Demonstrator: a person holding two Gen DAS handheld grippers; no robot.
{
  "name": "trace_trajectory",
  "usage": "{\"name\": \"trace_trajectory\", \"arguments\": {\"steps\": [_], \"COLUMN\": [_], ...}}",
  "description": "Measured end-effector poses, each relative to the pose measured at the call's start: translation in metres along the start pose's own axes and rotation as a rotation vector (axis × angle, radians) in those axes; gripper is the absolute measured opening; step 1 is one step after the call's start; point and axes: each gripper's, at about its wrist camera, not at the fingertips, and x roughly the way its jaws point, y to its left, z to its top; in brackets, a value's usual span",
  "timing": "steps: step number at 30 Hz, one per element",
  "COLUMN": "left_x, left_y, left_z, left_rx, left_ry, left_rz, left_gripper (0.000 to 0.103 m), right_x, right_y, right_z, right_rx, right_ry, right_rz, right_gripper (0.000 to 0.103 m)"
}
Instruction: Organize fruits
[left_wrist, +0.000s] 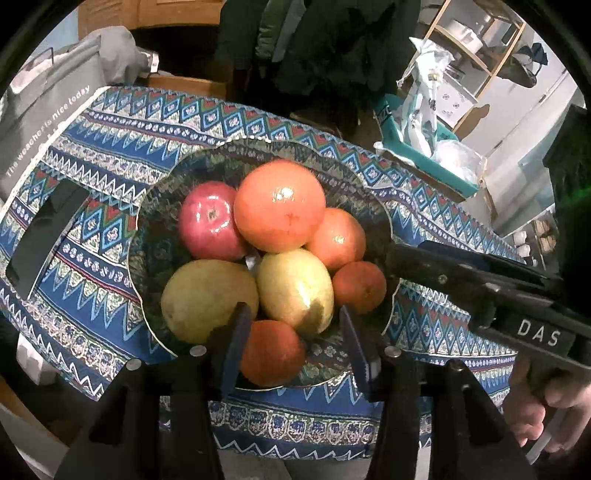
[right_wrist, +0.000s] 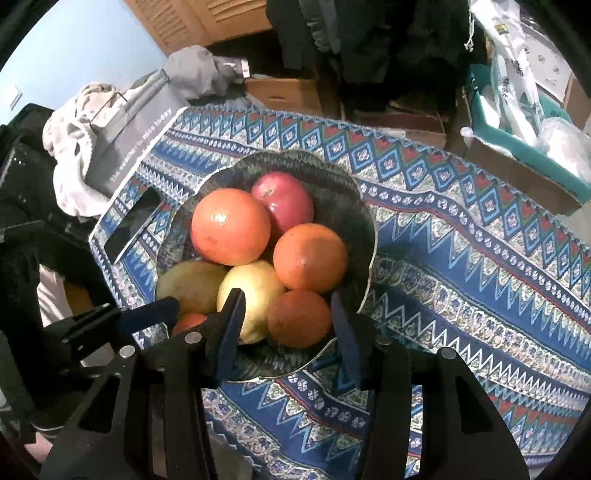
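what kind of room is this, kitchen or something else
Probably a cluttered spare or storage room in a home, not clearly a kitchen: cardboard boxes on the floor, dark coats hanging behind, and a bowl of fruit on a patterned tablecloth.

Pale blue wall, wooden louvred doors, patterned tablecloth, wooden shelving

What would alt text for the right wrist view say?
A dark scalloped bowl piled with oranges, yellow pears and a red apple sits on a blue patterned tablecloth; the open right hand-held gripper hovers at its near rim.
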Motion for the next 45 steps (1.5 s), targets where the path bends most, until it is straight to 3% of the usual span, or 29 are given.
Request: {"name": "trace_trajectory", "arguments": {"steps": [13, 21, 25, 31, 34, 45], "left_x": [-0.042, -0.075, -0.089, -0.107, -0.119, -0.175], "left_y": [-0.023, -0.051, -0.062, -0.078, -0.085, -0.124], "left_z": [0.012, 0.022, 0.025, 0.036, 0.040, 0.054], "left_rx": [0.066, 0.136, 0.165, 0.189, 0.199, 0.257], "left_ry": [-0.122, -0.201, -0.247, -0.289, -0.309, -0.428], "left_rz": [0.010, 0.018, 0.019, 0.012, 0.005, -0.020], "left_gripper": [0.052, 0.058, 0.068, 0.070, 0.078, 0.091], "right_x": [-0.053, -0.114, -0.136, -0.175, -0.194, -0.271], "right_y": [0.002, 0.007, 0.005, 0.000, -0.004, -0.016], "right_z": [0.002, 0.001, 0.001, -0.003, -0.004, -0.021], "right_rx": [0.011, -0.010, -0.008, 0.010, 0.025, 0.025], "right_ry": [-0.118, -0.248, -0.293, -0.378, -0.411, -0.578], "right_rz": [-0.085, -0.179, -0.199, -0.235, -0.258, -0.383], "right_gripper": [0.051, 0.056, 0.061, 0.063, 0.065, 0.073]}}
